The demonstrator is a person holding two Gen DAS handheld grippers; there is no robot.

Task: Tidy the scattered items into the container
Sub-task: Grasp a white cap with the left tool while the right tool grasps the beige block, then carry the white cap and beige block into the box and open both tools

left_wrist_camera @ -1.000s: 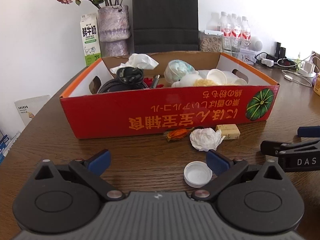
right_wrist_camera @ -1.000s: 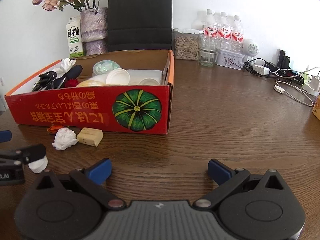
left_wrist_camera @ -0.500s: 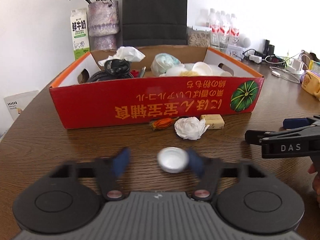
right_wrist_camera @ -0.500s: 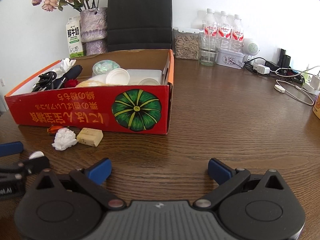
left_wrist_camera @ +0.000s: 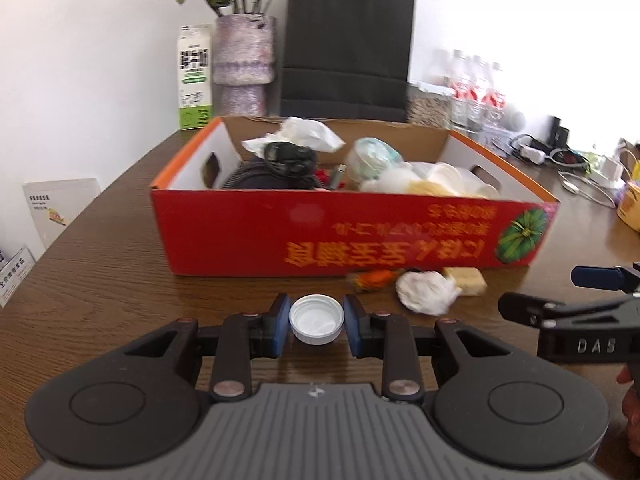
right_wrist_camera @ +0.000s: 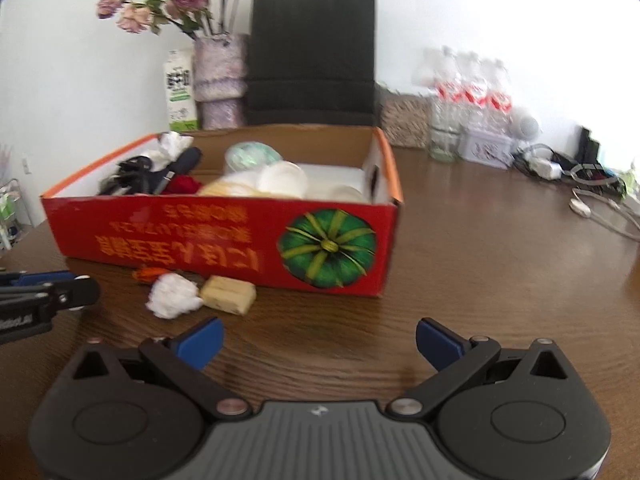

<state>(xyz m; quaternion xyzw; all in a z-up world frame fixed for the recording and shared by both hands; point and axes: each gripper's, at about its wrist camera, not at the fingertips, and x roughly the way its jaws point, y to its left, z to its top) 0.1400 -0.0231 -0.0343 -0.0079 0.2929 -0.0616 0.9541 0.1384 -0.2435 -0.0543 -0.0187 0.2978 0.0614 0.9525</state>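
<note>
Wooden desk (left_wrist_camera: pixel 100 264) carries red cardboard box (left_wrist_camera: pixel 248 236). Left gripper (left_wrist_camera: pixel 316 319) clamps white bottle cap (left_wrist_camera: pixel 316 319), visible in left view only; right gripper (right_wrist_camera: pixel 319 342) stands apart.

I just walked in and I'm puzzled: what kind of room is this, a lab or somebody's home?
Most likely a home or small office. A wooden table holds a vase of dried flowers, a milk carton, water bottles and tangled chargers behind a red cardboard box of odds and ends.
</note>
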